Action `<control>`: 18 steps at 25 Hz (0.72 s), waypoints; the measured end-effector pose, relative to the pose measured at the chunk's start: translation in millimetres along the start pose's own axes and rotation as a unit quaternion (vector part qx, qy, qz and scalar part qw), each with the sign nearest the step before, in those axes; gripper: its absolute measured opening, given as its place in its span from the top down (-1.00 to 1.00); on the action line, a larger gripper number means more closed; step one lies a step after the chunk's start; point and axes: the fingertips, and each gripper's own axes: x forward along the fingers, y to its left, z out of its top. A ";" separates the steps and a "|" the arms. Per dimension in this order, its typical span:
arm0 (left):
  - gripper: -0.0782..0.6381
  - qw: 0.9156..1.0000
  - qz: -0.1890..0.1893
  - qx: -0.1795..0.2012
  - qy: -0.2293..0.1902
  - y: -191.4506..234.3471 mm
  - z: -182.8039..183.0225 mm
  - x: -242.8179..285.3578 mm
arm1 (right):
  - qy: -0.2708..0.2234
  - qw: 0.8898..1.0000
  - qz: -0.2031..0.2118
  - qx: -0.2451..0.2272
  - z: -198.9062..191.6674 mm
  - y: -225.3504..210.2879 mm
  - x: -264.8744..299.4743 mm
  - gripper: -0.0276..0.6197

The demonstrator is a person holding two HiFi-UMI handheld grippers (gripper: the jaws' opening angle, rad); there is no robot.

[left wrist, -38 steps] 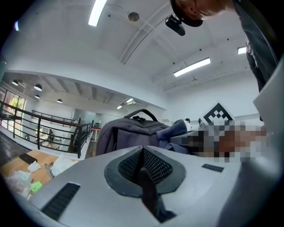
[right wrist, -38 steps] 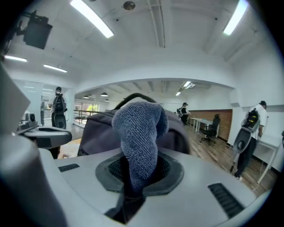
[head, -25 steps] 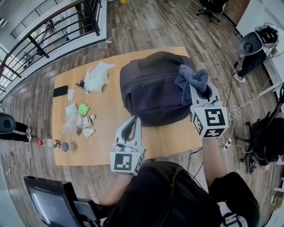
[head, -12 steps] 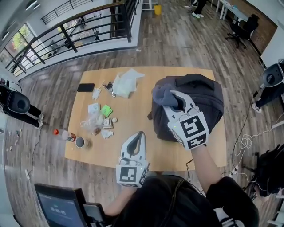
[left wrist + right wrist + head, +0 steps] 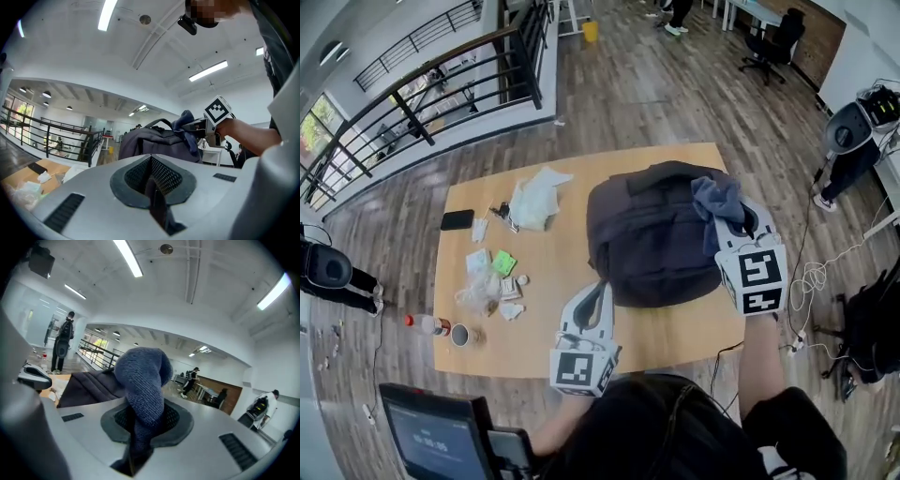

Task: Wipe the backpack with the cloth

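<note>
Cloth point(image 5: 717, 202) is bunching in right gripper's point(image 5: 736, 223) fingers at backpack's point(image 5: 652, 234) right edge; left gripper's point(image 5: 596, 292) fingers are pressing together, empty, over bench's point(image 5: 534, 345) front.

No words or numbers can be read. The left cube point(image 5: 581, 368) and right cube point(image 5: 757, 278) bear black-and-white square patterns, not letters. Print on the screen point(image 5: 431, 441) and green packet point(image 5: 503, 262) is too small to read.

Open-plan office, mezzanine level: wood-plank floor point(image 5: 656, 84), black metal railing point(image 5: 441, 89), swivel chair point(image 5: 776, 42) beside white desk point(image 5: 759, 11), ceiling strip lights point(image 5: 208, 71), loose cables point(image 5: 811, 277), pale wooden table point(image 5: 487, 352).
</note>
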 end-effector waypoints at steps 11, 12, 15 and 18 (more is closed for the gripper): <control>0.75 1.000 -0.022 0.001 0.002 -22.0 9.6 14.5 | 0.029 0.999 -0.022 0.001 -15.5 -34.7 -10.1 0.77; 0.76 1.000 -0.014 0.000 0.001 -17.7 9.3 10.2 | 0.025 0.999 -0.022 -0.016 -6.6 -25.0 -3.9 0.77; 0.75 1.000 0.012 0.003 0.002 -3.0 6.9 -5.1 | 0.024 0.994 -0.046 -0.092 15.9 -1.5 10.1 0.77; 0.75 0.999 0.044 0.008 0.002 14.9 3.8 -19.7 | 0.000 0.992 -0.042 -0.119 35.2 24.8 21.9 0.77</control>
